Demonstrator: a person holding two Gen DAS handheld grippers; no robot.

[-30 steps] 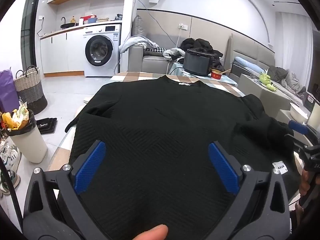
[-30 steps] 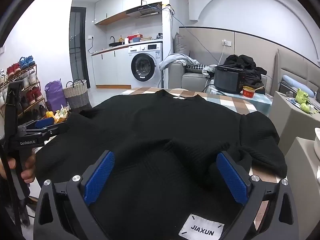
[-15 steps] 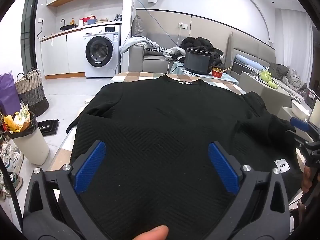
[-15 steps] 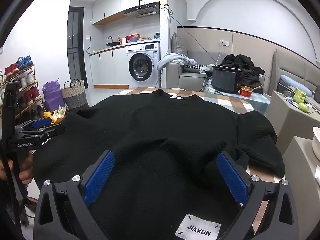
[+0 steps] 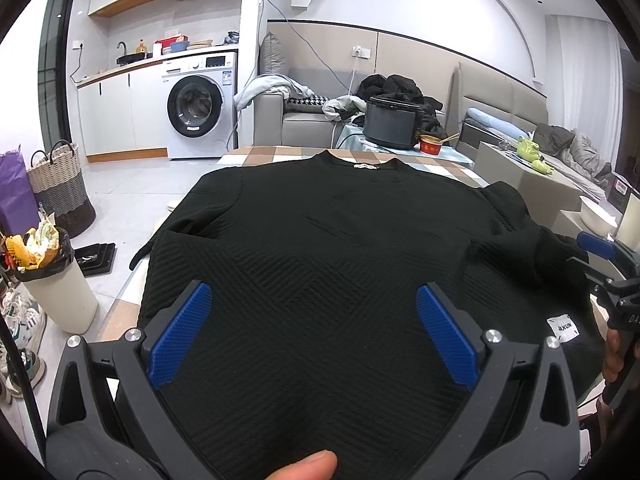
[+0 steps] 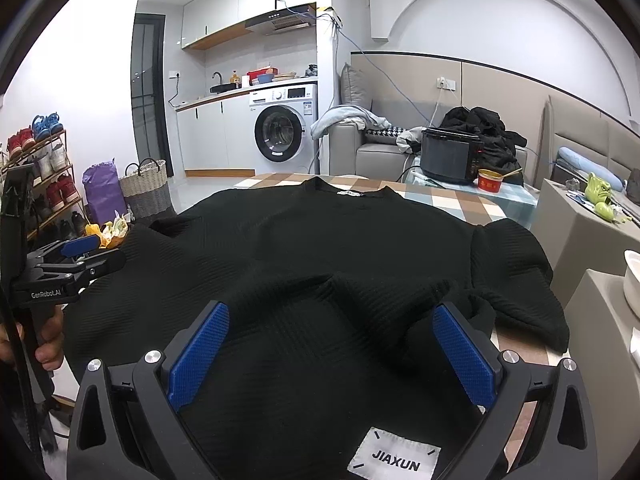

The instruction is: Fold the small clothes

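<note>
Black sweater (image 5: 320, 248) lay spread on the tabletop (image 6: 452, 202).
Left hand-held gripper (image 5: 314, 336) and right hand-held gripper (image 6: 330, 354) hovered released above its hem.

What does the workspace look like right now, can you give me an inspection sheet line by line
Surface: checked table, mostly covered.
Job's things: black sweater spread flat, collar at the far edge, unfolded; white JIAXUN label near the hem.
Clutter: nothing seen on the table besides the sweater.
Grippers: left gripper and right gripper both open above the hem, holding nothing.
Cables: blue cable along the far wall.
Surroundings: washing machine, sofa with clothes, black cooker, bin, shoe rack.
</note>
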